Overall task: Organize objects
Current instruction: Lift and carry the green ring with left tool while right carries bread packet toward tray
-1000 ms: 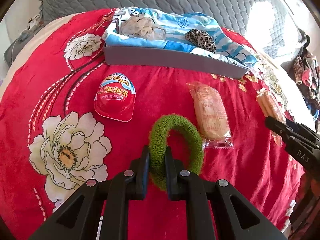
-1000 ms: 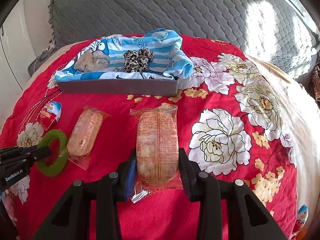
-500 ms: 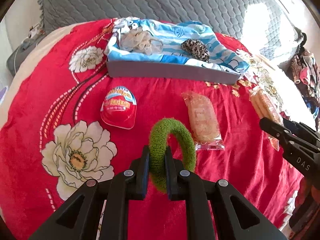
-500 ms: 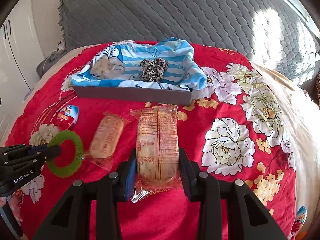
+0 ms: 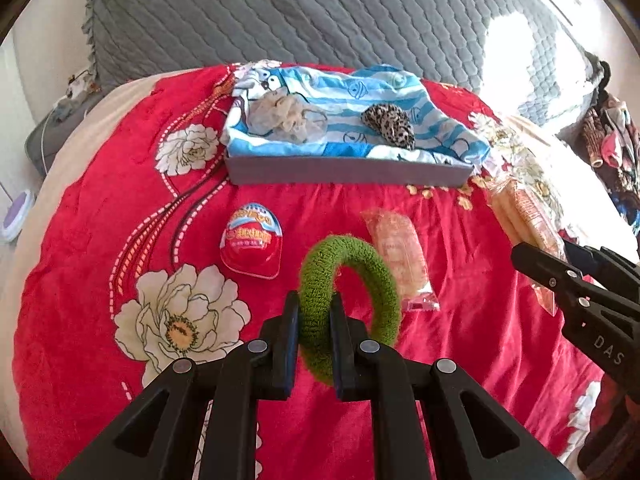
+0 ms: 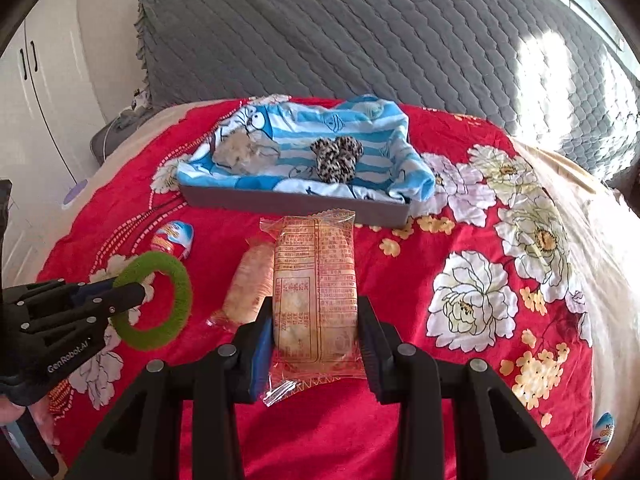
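Red floral bedding (image 5: pixel 100 280) fronts a grey quilted headboard as two hand-held grippers lift their loads. At near left, the left gripper (image 5: pixel 314 320) is pinched tight on the rim of a green hair scrunchie (image 5: pixel 376 280), which hangs clear of the cover; the right gripper (image 6: pixel 316 344) clamps a wrapped snack cake (image 6: pixel 316 280) by its sides. Both face the far grey tray (image 6: pixel 296 202), lined with blue striped cloth and already holding a leopard-print scrunchie (image 6: pixel 336 158), their likely destination

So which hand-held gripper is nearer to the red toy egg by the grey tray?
Left. The left hand-held gripper, holding the green hair tie, sits beside the red toy egg; the right hand-held gripper holds a snack packet farther off.
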`<state>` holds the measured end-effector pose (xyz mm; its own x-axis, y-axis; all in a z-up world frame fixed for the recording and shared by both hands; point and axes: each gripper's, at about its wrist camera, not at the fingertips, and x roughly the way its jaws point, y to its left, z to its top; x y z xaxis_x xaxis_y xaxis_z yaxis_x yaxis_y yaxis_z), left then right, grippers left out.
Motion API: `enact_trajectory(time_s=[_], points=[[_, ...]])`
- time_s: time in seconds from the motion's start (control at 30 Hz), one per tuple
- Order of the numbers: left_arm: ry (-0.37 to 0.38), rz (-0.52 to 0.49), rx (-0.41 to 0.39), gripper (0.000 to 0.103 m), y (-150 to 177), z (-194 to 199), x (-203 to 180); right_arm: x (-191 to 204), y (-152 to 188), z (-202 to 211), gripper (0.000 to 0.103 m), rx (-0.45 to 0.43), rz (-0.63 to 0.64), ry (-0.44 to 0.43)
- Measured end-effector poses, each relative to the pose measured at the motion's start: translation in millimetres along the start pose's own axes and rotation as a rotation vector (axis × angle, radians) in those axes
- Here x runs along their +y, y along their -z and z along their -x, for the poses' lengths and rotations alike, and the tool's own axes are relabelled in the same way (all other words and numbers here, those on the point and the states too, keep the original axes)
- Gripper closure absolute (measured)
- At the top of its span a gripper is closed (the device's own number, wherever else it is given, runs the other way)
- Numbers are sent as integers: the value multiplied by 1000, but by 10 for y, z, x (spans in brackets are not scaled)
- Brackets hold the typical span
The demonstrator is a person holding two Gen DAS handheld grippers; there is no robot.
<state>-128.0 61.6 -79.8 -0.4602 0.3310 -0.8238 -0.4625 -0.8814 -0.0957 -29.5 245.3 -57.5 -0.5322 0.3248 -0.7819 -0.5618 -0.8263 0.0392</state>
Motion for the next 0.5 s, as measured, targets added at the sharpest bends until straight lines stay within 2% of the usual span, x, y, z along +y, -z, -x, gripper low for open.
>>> enact_trajectory(time_s=[0.5], points=[[-34, -24, -98, 90, -224, 180, -90, 45, -134, 152, 64, -76, -30, -46]])
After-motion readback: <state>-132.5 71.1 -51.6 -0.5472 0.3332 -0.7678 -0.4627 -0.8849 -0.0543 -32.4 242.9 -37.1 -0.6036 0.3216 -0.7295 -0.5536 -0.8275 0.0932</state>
